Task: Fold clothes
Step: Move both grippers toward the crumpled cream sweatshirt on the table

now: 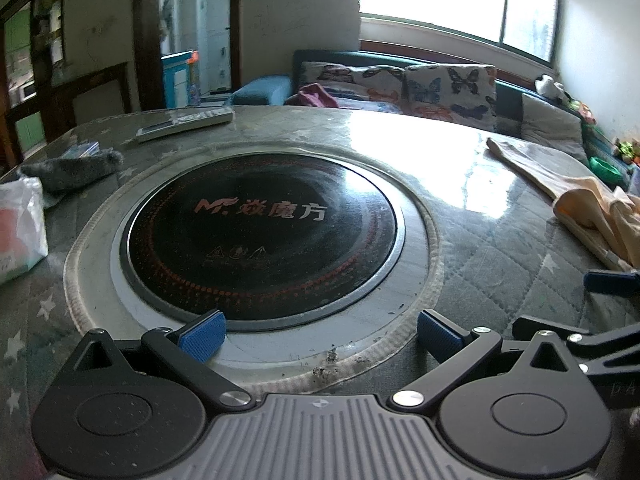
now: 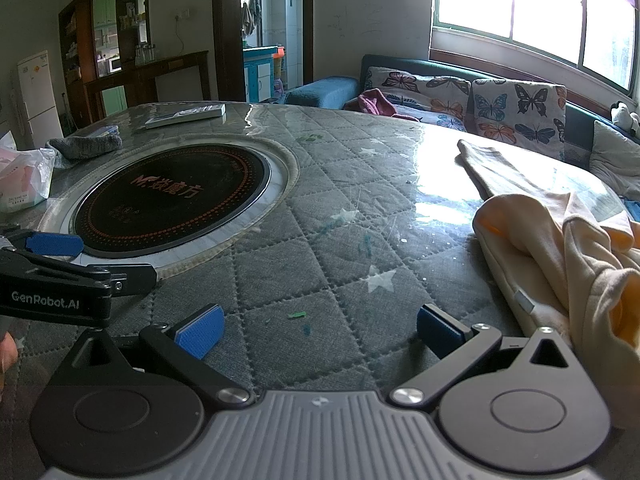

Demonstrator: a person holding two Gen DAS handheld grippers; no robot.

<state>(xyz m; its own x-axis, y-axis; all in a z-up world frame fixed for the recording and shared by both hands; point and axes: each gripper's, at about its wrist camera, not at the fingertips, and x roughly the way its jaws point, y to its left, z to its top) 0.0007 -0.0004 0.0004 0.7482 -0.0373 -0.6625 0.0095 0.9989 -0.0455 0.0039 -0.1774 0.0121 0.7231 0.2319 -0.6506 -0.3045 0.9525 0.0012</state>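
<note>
Two hand-held grippers, left gripper (image 1: 320,334) and right gripper (image 2: 320,330), both spread wide and empty, hover over the grey quilted star-print table cover (image 2: 320,240), with the round black glass cooktop (image 1: 260,236) just ahead of the left and the crumpled cream-and-orange cotton garment (image 2: 560,248) lying right of the right.

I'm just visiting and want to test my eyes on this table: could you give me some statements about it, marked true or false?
1. The cream-coloured cotton garment lies crumpled, not folded. True.
2. The right gripper is clamped on the garment. False: its jaws stand open over bare quilted tablecloth.
3. The left gripper is open, holding nothing. True.
4. A pot sits on the round black glass cooktop. False: nothing stands on it.
5. A grey sock lies beyond the cooktop. True.
</note>
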